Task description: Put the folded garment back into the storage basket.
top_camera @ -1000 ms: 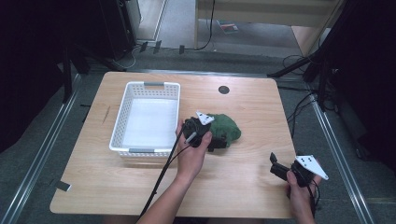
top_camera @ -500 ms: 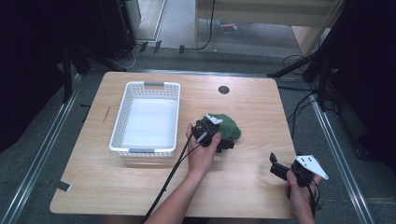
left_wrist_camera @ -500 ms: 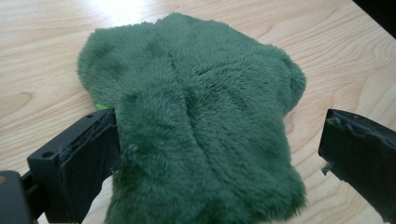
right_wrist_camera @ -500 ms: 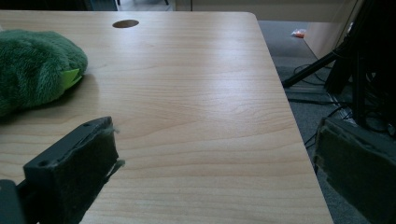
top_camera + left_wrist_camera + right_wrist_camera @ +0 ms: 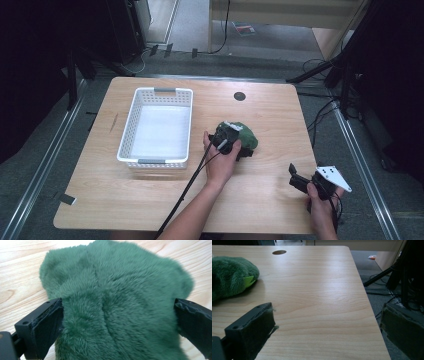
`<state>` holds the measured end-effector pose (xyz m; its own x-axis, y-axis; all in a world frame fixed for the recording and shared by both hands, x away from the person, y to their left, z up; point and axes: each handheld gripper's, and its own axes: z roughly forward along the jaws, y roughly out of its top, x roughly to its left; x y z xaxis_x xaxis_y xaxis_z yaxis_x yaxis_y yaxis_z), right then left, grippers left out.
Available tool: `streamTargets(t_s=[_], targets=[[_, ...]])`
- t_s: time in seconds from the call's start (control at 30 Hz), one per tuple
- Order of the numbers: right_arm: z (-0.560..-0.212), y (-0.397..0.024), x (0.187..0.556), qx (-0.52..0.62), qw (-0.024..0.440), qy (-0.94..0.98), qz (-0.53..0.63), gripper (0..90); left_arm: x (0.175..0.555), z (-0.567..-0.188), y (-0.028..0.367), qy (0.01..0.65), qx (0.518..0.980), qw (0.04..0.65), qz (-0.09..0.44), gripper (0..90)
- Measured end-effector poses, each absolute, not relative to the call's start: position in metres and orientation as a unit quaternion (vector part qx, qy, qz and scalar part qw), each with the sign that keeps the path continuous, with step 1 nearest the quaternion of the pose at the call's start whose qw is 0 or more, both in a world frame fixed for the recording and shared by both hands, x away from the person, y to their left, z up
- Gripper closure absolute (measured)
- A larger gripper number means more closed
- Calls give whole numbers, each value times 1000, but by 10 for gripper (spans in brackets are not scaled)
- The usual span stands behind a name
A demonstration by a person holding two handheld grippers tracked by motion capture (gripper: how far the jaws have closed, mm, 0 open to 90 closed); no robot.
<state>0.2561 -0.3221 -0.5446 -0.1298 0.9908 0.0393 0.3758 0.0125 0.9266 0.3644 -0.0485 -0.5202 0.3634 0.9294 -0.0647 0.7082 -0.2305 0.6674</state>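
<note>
The wooden table [image 5: 150, 200] spreads wide under the lights. On its left half sits the white basket [image 5: 131, 120], handles at both short ends. Just right of the basket lies the green plush toy [image 5: 247, 136], flat on the wood, near the table's middle. And here is the left gripper [image 5: 231, 137], right on top of it: jaws spread wide either side of the green fur, flanking the toy, not yet clamped. Over at the near right corner, the right gripper [image 5: 295, 179] rests in the person's hand, jaws parted, nothing between them, well apart from the toy.
</note>
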Motion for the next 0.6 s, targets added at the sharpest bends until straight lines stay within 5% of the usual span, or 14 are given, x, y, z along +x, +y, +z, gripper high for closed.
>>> streamTargets(t_s=[0.17, 0.6], targets=[[-545, -322, 256, 555, 356, 616, 431, 0, 363, -522, -52, 542, 761, 299, 195, 0], [-545, -322, 256, 556, 355, 617, 429, 1, 373, -537, -48, 565, 757, 295, 145, 0]])
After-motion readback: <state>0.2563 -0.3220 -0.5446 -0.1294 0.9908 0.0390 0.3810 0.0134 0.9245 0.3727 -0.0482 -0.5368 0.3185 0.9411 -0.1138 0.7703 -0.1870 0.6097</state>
